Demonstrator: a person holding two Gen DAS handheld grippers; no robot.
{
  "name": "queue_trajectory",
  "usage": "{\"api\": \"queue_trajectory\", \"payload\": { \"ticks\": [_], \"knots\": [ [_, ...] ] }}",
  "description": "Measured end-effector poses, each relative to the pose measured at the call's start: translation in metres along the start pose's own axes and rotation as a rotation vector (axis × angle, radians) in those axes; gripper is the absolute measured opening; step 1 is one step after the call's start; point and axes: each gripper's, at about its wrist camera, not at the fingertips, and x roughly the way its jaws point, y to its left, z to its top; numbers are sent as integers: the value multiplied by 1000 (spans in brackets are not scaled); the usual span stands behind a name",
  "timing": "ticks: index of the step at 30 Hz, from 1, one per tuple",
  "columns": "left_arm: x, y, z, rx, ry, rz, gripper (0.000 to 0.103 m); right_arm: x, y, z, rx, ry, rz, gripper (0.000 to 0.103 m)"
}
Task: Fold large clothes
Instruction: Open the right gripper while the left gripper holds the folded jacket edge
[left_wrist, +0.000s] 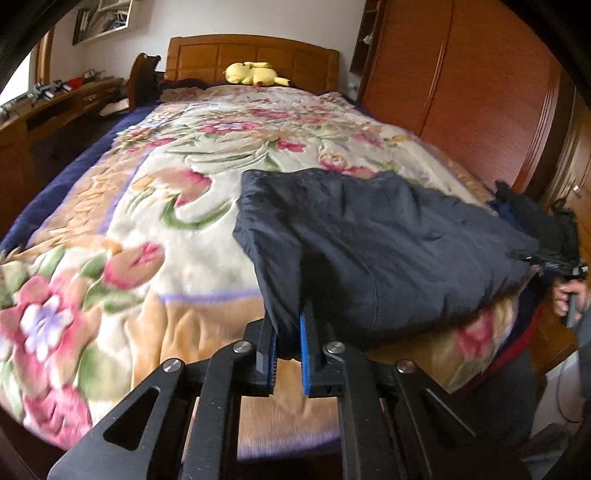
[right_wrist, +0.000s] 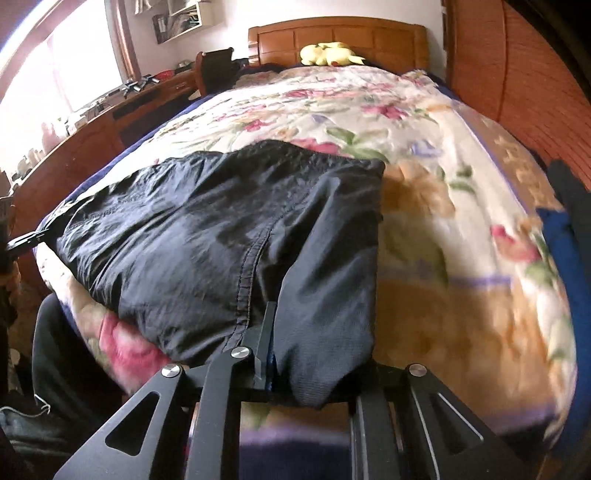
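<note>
A large dark navy garment (left_wrist: 369, 236) (right_wrist: 203, 229) lies spread near the foot of the bed on a floral blanket (left_wrist: 166, 206) (right_wrist: 443, 258). My left gripper (left_wrist: 289, 317) is shut on the garment's near left corner, with cloth pinched between its blue pads. My right gripper (right_wrist: 275, 332) is shut on the near right corner; cloth drapes over and hides its right finger. Each gripper also shows at the edge of the other's view: the right gripper (left_wrist: 554, 263) on the far corner with a hand below it, the left gripper (right_wrist: 26, 240) likewise.
A yellow plush toy (left_wrist: 255, 73) (right_wrist: 328, 53) rests by the wooden headboard (left_wrist: 251, 55). A wooden wardrobe (left_wrist: 461, 92) stands along the bed's right side, a cluttered desk (left_wrist: 55, 107) along its left. More dark and blue clothes (right_wrist: 565, 229) are piled at the bed's right edge.
</note>
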Motion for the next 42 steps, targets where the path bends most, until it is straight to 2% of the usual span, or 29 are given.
{"api": "queue_trajectory", "payload": {
  "ticks": [3,6,8,12,18,21,25,30,33,36,39,42],
  "knots": [
    [4,-3,-7,5,7,35,10,-7,-4,-2,23,-5,-27,20],
    [8,4,-10,-23,7,25,10,-18,-4,0,27,-13,-65,27],
    [10,7,-12,-41,6,14,10,-26,0,3,12,-13,-97,37],
    [11,6,-17,-38,5,21,10,-38,20,12,-24,-50,-176,44],
    [9,0,-19,-18,-11,51,10,-36,38,35,-22,-82,-121,47],
    [9,-2,-19,-4,-17,65,10,-13,60,58,-82,-87,-68,47],
    [10,-4,-21,-2,-22,74,10,34,83,100,-114,-48,19,47],
    [11,-3,-22,-2,-24,73,10,109,117,152,-174,70,72,47],
    [12,-4,-23,2,-25,73,10,167,128,169,-201,219,79,47],
    [13,-3,-24,1,-21,68,10,215,132,179,-241,318,42,47],
    [15,-3,-24,-2,-17,62,10,232,131,187,-223,322,55,47],
    [16,-4,-24,4,-13,62,10,229,131,186,-210,308,40,47]
  ]
}}
